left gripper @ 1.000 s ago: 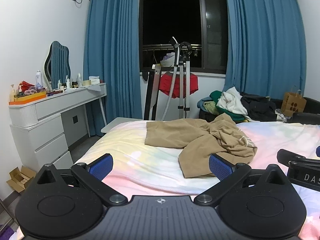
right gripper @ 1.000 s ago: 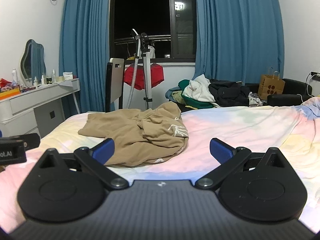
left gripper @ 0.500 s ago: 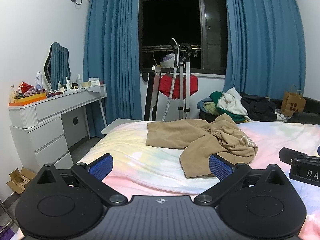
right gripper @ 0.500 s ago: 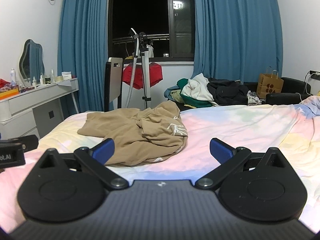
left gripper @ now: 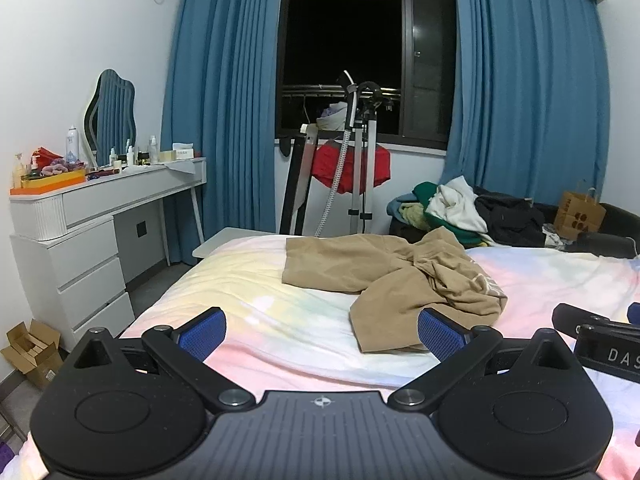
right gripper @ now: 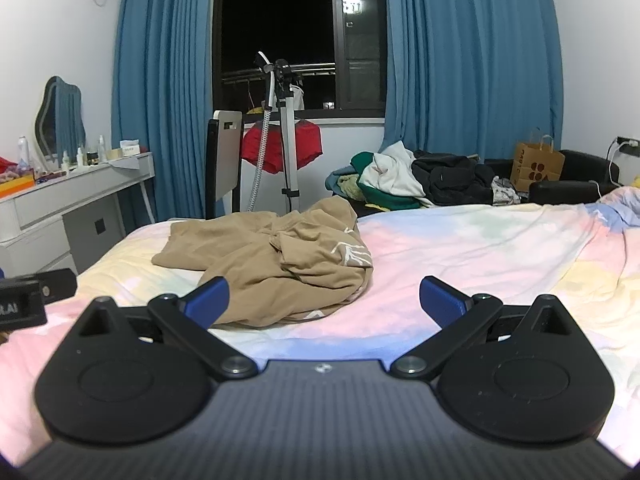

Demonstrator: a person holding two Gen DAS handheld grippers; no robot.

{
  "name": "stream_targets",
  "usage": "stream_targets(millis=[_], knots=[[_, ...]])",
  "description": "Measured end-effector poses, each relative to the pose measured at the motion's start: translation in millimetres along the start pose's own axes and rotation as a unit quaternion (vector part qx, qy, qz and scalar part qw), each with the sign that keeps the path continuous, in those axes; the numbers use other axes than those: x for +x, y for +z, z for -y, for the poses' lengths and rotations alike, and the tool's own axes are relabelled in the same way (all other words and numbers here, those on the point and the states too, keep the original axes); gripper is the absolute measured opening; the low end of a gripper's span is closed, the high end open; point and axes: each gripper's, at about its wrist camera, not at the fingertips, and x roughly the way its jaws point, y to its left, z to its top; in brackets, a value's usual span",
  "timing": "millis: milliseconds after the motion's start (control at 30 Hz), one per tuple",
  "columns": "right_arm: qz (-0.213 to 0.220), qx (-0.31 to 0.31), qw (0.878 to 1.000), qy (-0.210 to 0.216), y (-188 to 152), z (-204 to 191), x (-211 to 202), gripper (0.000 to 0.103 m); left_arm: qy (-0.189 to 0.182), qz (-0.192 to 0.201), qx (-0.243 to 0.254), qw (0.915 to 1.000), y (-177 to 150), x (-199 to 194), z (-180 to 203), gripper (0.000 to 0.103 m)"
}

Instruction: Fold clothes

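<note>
Garment (left gripper: pixel 404 280): crumpled tan heap on the bed (left gripper: pixel 256 312), ahead of both tongs, long axis running left-right. Left tongs (left gripper: pixel 322 330) and right tongs (right gripper: pixel 324 298) gape wide, empty; its near hem lies just beyond both, neither clearly closer.

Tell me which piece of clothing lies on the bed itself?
The tan garment, crumpled on the pastel bedspread. The others sit heaped beyond the bed, and the red one hangs below the window.
</note>
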Motion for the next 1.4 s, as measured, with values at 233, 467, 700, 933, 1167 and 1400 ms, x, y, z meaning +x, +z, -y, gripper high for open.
stream_targets(millis=[233,467,700,933,1167,1400], knots=[[0.015,0.023,1.000,0.001,2.6,4.1,-5.3,0.103,-0.011,0.012,0.008,0.9998,5.0,2.3,3.2,0.101],[0.000,0.078,0.996,0.049,2.0,13.4,9.1,0.103,-0.020,0.031,0.006,0.9993,47.7,19.7,1.6,0.101],[0.018,0.041,0.996,0.077,34.8,-15.1,76.2,0.102,-0.037,0.025,-0.029,0.9986,49.7,70.1,-16.8,0.101],[-0.011,0.011,0.999,0.052,55.8,-55.7,224.7,0.074,-0.070,0.001,-0.070,0.9951,37.3,119.0,-59.3,0.101],[-0.073,-0.042,0.996,-0.019,32.7,-76.7,335.5,0.048,-0.104,-0.040,-0.123,0.9860,15.9,168.0,-102.3,0.099],[-0.077,0.019,0.997,-0.010,35.8,-52.6,320.3,0.015,-0.130,-0.046,-0.121,0.9831,0.9,178.0,-106.0,0.099]])
